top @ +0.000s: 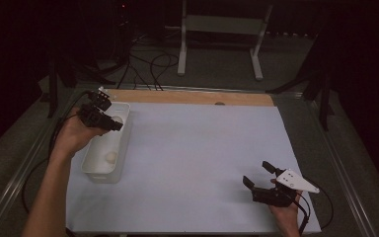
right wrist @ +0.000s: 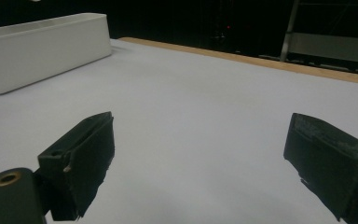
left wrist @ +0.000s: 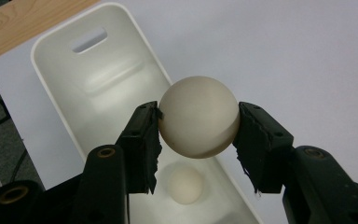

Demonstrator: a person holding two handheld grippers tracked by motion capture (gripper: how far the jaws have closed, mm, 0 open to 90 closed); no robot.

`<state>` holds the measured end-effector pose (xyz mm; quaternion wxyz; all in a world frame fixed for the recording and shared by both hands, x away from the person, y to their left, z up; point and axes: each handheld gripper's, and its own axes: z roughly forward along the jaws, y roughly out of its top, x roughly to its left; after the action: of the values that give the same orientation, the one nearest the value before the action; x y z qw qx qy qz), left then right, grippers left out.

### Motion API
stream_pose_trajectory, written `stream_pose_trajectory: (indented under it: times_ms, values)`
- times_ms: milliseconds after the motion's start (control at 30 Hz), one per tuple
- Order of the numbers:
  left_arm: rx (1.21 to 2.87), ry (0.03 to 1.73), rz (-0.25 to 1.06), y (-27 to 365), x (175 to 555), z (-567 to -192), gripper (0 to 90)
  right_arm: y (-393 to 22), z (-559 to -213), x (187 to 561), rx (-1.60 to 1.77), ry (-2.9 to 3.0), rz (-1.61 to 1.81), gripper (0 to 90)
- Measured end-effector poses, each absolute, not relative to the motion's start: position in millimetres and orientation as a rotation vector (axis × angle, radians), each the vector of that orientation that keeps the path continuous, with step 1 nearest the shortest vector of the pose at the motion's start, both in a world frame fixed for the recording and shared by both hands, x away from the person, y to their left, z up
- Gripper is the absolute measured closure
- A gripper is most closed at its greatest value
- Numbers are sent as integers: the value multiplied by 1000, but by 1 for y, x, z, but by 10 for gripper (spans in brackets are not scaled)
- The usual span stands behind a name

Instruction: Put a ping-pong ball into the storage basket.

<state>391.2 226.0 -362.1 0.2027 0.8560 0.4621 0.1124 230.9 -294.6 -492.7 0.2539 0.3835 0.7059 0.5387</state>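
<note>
**Left gripper holds a ball over the bin; right gripper rests wide open**

Your bench (top: 192, 163) is covered by a pale sheet, with a strip of bare wood showing along its far edge. On its left side stands the white bin (top: 120, 163), long and narrow, running away from you, with a slot handle cut in its far end wall. In the right gripper view the same bin (right wrist: 42, 51) sits at the far left, well apart from that gripper's fingers.

Your left gripper (top: 109, 121) hangs above the far half of the bin, tilted down toward its inside. In the left gripper view its fingers (left wrist: 142, 140) are clamped on the held ball (left wrist: 199, 116), one pad pressed on each side, so the cream-coloured sphere sits squarely between them, above the bin's floor and clear of it.

Your right gripper (top: 257, 174) is near the bench's front right corner, close to the sheet, with the grey three-cornered plate on top. Its fingers (right wrist: 86, 149) stand wide apart with only bare sheet between them.

Smallest of all, a second ball (top: 111, 157) lies on the floor of the bin in its near half; in the left gripper view it shows directly beneath the held one.
</note>
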Motion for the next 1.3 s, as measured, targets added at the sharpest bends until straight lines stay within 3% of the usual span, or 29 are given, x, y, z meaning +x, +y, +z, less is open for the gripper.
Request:
stream_pose_trajectory:
  times_ms: [1300]
  values:
    - [2371, 1316, 285, 235, 385, -385, 512, -293, -493, 232, 1047, 1921, 1468, 84]
